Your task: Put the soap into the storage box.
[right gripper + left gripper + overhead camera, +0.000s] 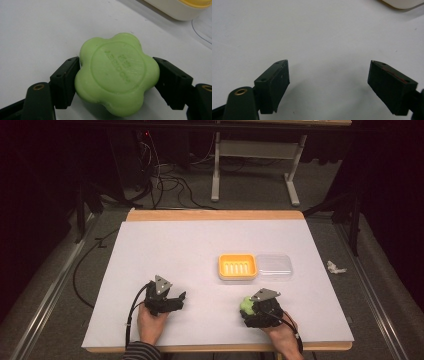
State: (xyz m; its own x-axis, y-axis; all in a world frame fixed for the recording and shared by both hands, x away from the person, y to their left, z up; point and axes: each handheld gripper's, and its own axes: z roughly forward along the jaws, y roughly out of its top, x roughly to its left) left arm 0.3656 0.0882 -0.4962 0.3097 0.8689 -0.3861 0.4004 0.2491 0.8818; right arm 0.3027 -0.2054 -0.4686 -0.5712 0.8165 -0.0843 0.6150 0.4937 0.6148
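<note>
Left tool (176, 298): lower left of centre in the high view, held by the person's left hand (151, 321) that comes in from the bottom edge; released, its jaws spread wide with bare white surface between them in the left gripper view (329, 75).
Surface (165, 250): a white sheet over a wooden board, spanning the middle of the high view.
Yellow soap dish (238, 266): centre of the high view, a ribbed tray with a pale rim, well above both tools; its pale edge sits in the upper right corner of each gripper view.
Clear lid (273, 266): just right of the soap dish, touching its side.
Green soap (116, 72): flower-shaped bar with raised lettering, centre of the right gripper view; in the high view it lies at lower right of centre, below the soap dish and apart from it (246, 305).
Right tool (249, 311): lower right of centre in the high view, in the person's right hand (281, 332); clenched on the green soap, one jaw against each side.
Crumpled white scrap (335, 267): on the floor, right of the surface.
</note>
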